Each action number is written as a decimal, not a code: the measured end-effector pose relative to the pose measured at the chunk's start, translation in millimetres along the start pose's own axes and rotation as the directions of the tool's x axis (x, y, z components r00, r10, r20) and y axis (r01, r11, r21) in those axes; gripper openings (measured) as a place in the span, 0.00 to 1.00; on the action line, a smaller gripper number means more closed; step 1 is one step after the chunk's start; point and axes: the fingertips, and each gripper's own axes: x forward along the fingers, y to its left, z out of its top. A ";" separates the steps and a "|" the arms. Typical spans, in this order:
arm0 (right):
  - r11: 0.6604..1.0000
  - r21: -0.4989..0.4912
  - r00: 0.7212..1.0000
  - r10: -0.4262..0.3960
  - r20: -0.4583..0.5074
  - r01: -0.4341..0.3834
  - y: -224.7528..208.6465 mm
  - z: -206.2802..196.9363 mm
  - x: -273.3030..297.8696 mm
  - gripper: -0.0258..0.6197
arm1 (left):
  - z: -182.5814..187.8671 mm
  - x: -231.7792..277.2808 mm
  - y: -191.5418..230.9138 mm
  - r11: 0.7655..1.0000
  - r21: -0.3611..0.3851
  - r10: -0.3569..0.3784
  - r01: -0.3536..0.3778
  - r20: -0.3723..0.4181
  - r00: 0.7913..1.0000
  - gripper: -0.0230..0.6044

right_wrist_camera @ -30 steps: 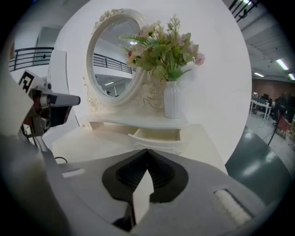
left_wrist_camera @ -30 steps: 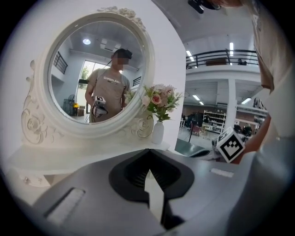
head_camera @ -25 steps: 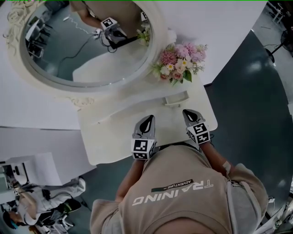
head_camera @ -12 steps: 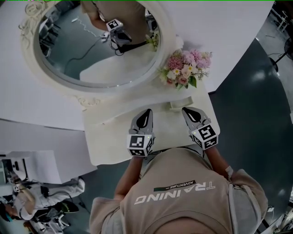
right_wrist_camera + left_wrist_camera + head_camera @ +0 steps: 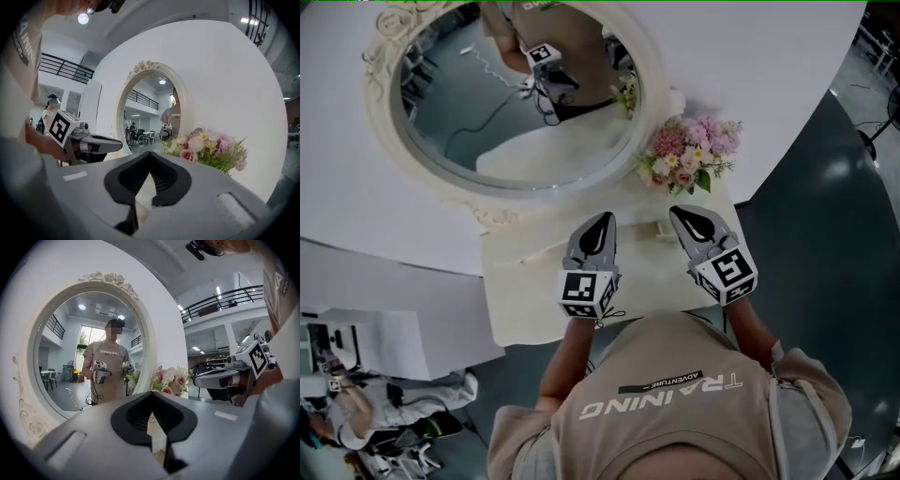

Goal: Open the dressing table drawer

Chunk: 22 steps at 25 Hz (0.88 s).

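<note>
The white dressing table [image 5: 525,291] stands below me, with an oval mirror [image 5: 478,112] behind it. A small drawer [image 5: 660,229] in the table's back ledge juts out slightly, and it shows only partly between the two grippers. My left gripper [image 5: 602,217] is shut and empty, raised above the tabletop and pointing at the mirror. The right gripper [image 5: 680,212] is shut and empty beside it, just above the drawer. In the left gripper view the shut jaws [image 5: 151,393] face the mirror. In the right gripper view the shut jaws [image 5: 149,154] face the flowers.
A bouquet of pink flowers [image 5: 689,155] sits at the table's back right corner, close to the right gripper. White curved wall panels surround the table. A person sits at a desk at the lower left [image 5: 356,403]. Dark floor lies to the right.
Both grippers have risen from just over the tabletop towards me and now look larger. The right one rose more. Both stayed shut and empty.
</note>
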 end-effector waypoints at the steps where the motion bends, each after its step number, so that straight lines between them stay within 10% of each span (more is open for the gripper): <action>1: 1.000 -0.003 1.000 0.004 0.012 -0.004 0.1 7.0 1.6 0.04 | 3.9 0.9 1.2 1.000 0.001 0.003 -0.003 0.007 1.000 0.07; 22: 0.992 -0.095 0.991 -0.069 0.117 0.080 -22.4 59.3 7.4 0.04 | 59.0 -4.6 35.7 0.998 0.029 0.059 -0.062 0.101 0.993 0.06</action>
